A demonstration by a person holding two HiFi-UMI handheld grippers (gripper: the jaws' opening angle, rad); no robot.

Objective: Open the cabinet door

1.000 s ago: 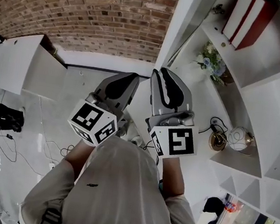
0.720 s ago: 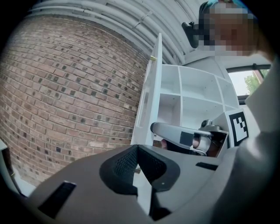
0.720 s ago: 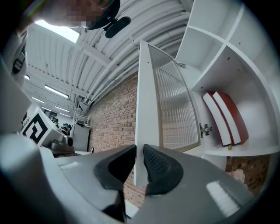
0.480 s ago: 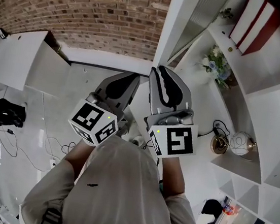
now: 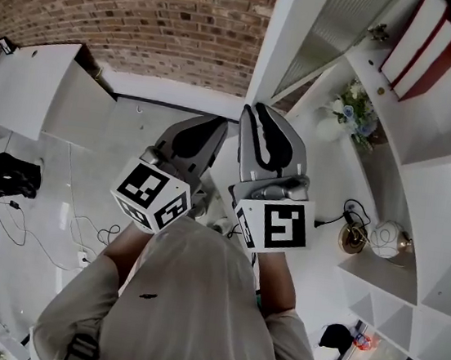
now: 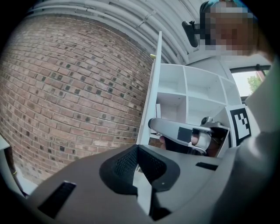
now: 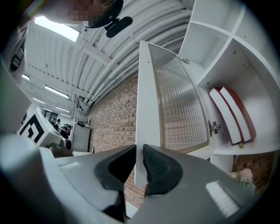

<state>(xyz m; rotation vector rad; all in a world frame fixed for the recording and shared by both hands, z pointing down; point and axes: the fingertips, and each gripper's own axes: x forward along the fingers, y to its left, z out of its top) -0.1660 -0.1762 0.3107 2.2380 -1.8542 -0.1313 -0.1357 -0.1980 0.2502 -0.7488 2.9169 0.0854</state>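
Door frame: white cabinet door [image 7: 143, 109], smooth matt paint
Door panel: ribbed translucent glass pane [image 7: 181, 105]
Wall, 11 o'clock: red brick wall [image 5: 133, 6], rough
Floor: white floor [image 5: 70, 171], glossy

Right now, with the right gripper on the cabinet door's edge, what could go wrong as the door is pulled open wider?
1. The right gripper pinches only the thin white edge of the cabinet door at its bottom corner, so a pull could slip it off.
2. The ribbed glass sits just beside that grip; twisting may strain it.
3. The left gripper is close to the door's edge; the swinging door might strike it.
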